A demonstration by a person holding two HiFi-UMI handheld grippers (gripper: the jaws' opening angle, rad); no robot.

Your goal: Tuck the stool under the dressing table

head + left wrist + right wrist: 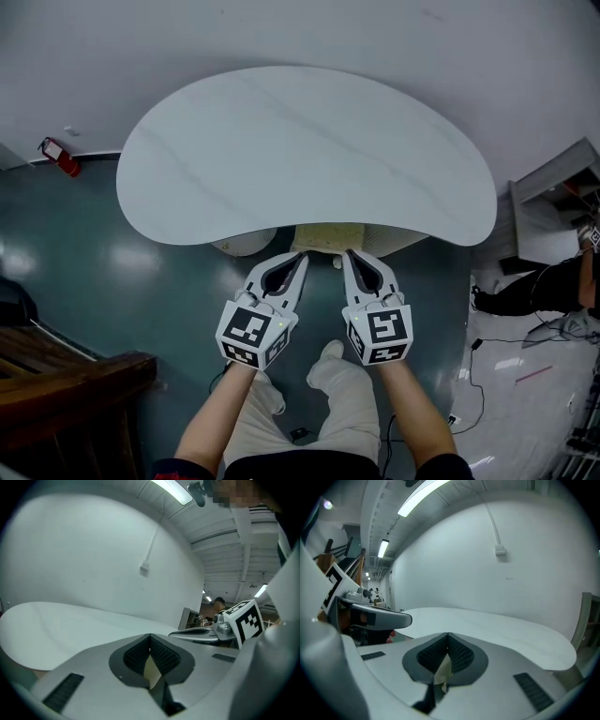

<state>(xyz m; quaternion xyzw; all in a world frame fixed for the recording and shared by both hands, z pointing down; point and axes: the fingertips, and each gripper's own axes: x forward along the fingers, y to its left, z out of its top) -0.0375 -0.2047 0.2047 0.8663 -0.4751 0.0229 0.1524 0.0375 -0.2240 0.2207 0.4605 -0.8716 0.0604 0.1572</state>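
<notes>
The white kidney-shaped dressing table top (300, 150) fills the middle of the head view. A cream stool seat (328, 234) shows only as a strip at the table's near edge; the rest is hidden under the top. My left gripper (302, 255) and right gripper (348, 253) are side by side, both shut, tips right at the stool's near edge. In the left gripper view the left gripper (150, 635) has its jaws met, with cream showing behind them. The right gripper (448, 634) looks the same. Whether the tips touch the stool cannot be told.
A pale round base (246, 244) sits under the table left of the stool. A red fire extinguisher (61, 157) stands by the wall at left, dark wooden furniture (66, 366) at lower left. A grey shelf (553, 187), cables and a person (553, 286) are at right.
</notes>
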